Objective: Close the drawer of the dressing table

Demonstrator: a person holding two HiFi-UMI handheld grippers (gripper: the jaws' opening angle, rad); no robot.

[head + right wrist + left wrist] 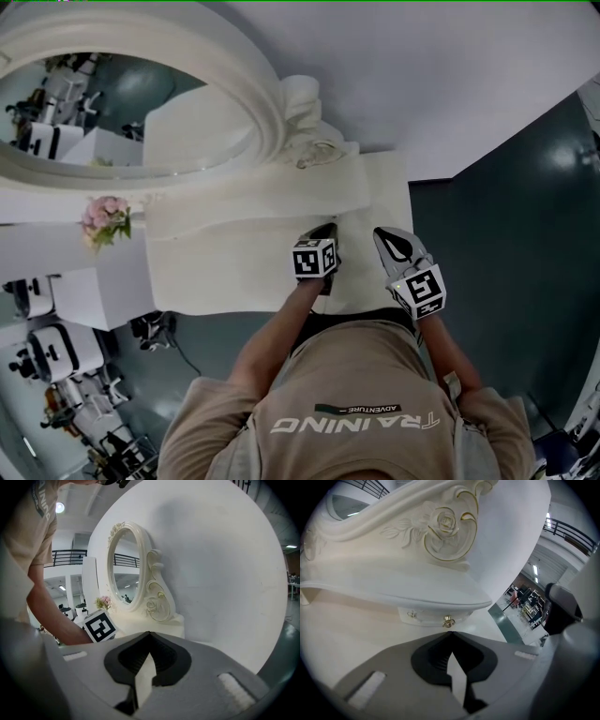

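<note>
The white dressing table (234, 267) stands against the wall under its oval mirror (112, 112). In the left gripper view a small drawer front (427, 617) with a gold knob (448, 621) sits tucked under the carved upper ledge (417, 592). I cannot tell whether it is fully in. My left gripper (450, 633) is shut and empty, with its tips just short of the knob; from above, the left gripper (325, 231) rests over the tabletop at the ledge. My right gripper (386, 239) hovers beside it, and in its own view the right gripper (149, 633) is shut and empty.
Pink flowers (105, 218) stand at the table's left end. The white wall (450, 84) runs behind the table, and dark floor (506, 244) lies to its right. Machines (56, 352) crowd the floor at the left. The person's torso (356, 412) is close to the table's front edge.
</note>
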